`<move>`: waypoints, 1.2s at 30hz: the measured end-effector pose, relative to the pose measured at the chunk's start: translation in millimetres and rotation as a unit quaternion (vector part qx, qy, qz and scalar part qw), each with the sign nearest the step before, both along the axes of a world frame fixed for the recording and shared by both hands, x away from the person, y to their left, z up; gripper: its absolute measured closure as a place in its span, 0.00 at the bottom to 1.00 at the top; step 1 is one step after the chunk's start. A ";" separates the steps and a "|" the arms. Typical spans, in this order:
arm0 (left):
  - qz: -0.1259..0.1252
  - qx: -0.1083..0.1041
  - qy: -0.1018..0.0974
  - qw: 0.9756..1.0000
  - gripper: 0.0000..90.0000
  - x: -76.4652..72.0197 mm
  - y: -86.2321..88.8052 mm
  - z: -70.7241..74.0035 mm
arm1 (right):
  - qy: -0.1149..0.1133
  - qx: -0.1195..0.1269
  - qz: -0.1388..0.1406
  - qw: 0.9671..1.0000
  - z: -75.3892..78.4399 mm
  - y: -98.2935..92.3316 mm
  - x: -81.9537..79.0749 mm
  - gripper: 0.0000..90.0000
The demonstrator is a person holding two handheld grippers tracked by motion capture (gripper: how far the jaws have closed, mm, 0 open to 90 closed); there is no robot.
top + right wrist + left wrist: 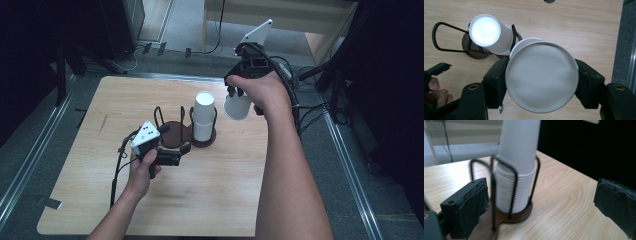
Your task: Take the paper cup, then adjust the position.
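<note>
A wire cup holder on a dark wooden base (176, 136) stands mid-table. Its right ring holds a stack of white paper cups (203, 117), one standing taller than the rest. In the left gripper view the stack (517, 170) rises just ahead. My left gripper (176, 140) is low beside the holder's front, jaws open wide (541, 205), nothing pressed between the pads. My right gripper (239, 97) hangs above the table, right of the stack, shut on a single white cup (236, 107). The right gripper view has that cup's round end (541, 80) clamped between both pads, with the stack (486, 31) below.
The holder's left ring (161, 120) is empty. Bare wooden tabletop (210, 195) lies in front. Metal floor rails (350, 165) run along both sides of the table. Cables (310, 112) trail at the back right, near a light desk (300, 15).
</note>
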State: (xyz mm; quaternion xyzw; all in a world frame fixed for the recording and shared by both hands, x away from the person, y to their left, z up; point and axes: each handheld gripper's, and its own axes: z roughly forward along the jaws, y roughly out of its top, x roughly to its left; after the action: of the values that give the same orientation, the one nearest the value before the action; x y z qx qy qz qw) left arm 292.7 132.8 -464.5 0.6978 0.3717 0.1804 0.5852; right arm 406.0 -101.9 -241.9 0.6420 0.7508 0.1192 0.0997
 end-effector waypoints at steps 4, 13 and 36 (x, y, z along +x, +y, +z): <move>-0.010 -0.004 -0.001 1.000 0.00 3.9 -12.4 4.2 | 0.008 0.001 -0.005 1.000 -5.5 -5.4 -3.0 0.38; -0.024 0.005 -0.006 1.000 0.00 11.0 -33.6 12.1 | 0.016 -0.003 0.013 1.000 -19.2 4.3 -16.8 0.38; -0.064 -0.002 -0.034 0.997 0.00 6.1 -52.1 19.2 | 0.026 -0.023 0.128 0.991 -40.4 40.5 -45.9 0.38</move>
State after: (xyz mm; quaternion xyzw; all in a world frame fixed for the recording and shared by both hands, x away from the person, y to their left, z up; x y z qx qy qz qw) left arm 298.8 80.7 -445.3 0.7123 0.3063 0.1657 0.6094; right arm 360.1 -61.4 -282.3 0.5410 0.8317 0.0970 0.0788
